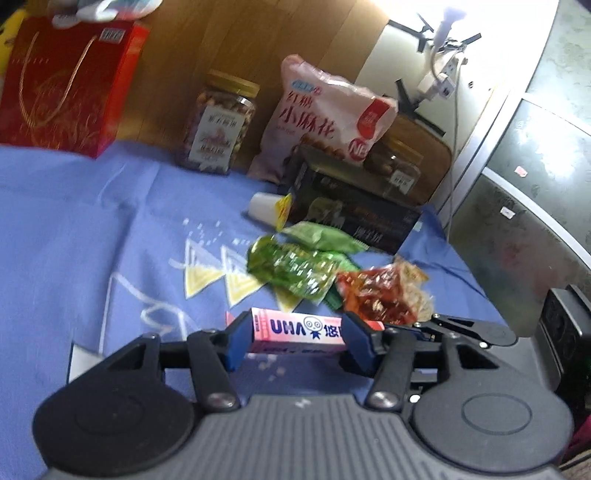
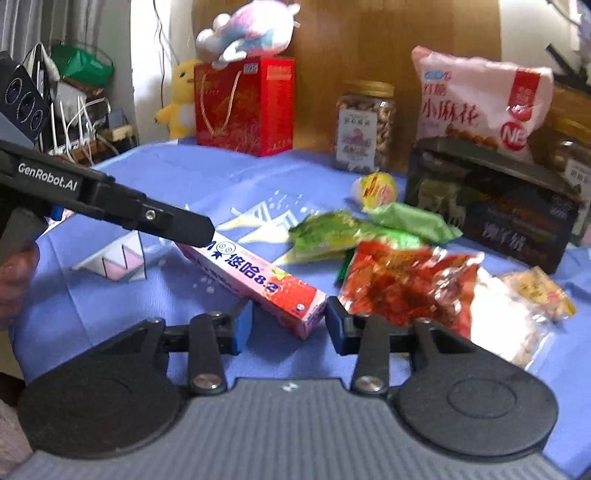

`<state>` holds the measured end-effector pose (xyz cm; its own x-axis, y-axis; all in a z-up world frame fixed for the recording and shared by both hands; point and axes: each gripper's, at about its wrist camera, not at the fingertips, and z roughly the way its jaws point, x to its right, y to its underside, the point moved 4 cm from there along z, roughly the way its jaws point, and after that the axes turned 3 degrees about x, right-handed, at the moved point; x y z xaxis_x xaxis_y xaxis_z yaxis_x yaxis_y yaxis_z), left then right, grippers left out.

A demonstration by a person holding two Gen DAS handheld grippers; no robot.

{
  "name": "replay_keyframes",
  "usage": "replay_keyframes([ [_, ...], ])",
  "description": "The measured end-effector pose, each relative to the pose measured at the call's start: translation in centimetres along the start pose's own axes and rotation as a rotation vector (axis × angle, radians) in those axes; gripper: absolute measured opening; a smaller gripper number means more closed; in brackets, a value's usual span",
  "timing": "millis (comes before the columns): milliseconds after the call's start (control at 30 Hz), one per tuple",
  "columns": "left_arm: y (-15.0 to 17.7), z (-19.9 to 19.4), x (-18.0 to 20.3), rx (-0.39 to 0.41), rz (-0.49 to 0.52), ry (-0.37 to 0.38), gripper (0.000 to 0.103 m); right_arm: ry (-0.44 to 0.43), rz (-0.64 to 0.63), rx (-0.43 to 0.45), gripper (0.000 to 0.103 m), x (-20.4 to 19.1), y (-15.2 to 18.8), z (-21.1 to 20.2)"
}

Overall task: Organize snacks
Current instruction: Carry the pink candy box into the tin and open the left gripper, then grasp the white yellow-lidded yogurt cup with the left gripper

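The pink candy box (image 2: 255, 280) lies on our blue cloth (image 2: 147, 177), just beside the red snack packet (image 2: 402, 284). Our left gripper (image 1: 295, 334) clamps across its far end; our right gripper (image 2: 289, 325) brackets its near end, contact there unclear.

wood panel wall (image 2: 369, 40), bright window (image 1: 480, 22)
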<state>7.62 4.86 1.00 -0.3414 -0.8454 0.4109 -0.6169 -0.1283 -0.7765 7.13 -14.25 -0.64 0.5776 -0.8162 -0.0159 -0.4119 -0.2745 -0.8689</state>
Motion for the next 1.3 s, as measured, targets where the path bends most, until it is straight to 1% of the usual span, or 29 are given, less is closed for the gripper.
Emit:
replay_keyframes([
  [167, -2.3, 0.4, 1.7, 0.039, 0.046, 0.023, 0.053, 0.042, -0.001, 0.08, 0.045, 1.0, -1.2, -1.1],
  [267, -4.1, 2.0, 2.9, 0.039, 0.074, 0.023, 0.052, 0.075, 0.011, 0.108, 0.045, 2.6, -2.0, -1.1],
  [333, -5.6, 3.1, 4.0, 0.058, 0.106, 0.026, 0.053, 0.109, -0.002, 0.135, 0.045, 3.8, -3.0, -1.2],
  [533, -11.5, 7.8, 7.7, 0.128, 0.196, 0.065, 0.052, 0.23, -0.026, 0.232, 0.045, 8.6, -6.6, -1.6],
  [633, -13.7, 10.6, 9.2, 0.145, 0.217, 0.084, 0.053, 0.277, -0.012, 0.253, 0.045, 11.7, -8.0, -1.5],
  [700, -14.7, 12.5, 9.8, 0.141, 0.217, 0.092, 0.053, 0.303, -0.001, 0.256, 0.045, 13.6, -8.5, -1.1],
  [833, -15.5, 16.4, 10.3, 0.115, 0.22, 0.082, 0.052, 0.339, 0.025, 0.239, 0.046, 16.6, -8.4, -0.1],
  [1000, -15.5, 20.2, 9.5, 0.069, 0.198, 0.049, 0.052, 0.353, 0.033, 0.198, 0.046, 18.7, -7.9, 1.8],
  [1133, -14.9, 22.7, 8.5, 0.004, 0.173, 0.03, 0.053, 0.354, 0.037, 0.168, 0.052, 19.4, -7.2, 3.4],
  [1233, -14.4, 23.2, 8.3, -0.015, 0.182, 0.02, 0.053, 0.358, 0.055, 0.187, 0.054, 19.6, -7.1, 3.4],
  [1300, -14.6, 22.1, 8.3, 0.008, 0.176, 0.04, 0.055, 0.363, 0.073, 0.211, 0.054, 19.7, -7.2, 2.7],
])
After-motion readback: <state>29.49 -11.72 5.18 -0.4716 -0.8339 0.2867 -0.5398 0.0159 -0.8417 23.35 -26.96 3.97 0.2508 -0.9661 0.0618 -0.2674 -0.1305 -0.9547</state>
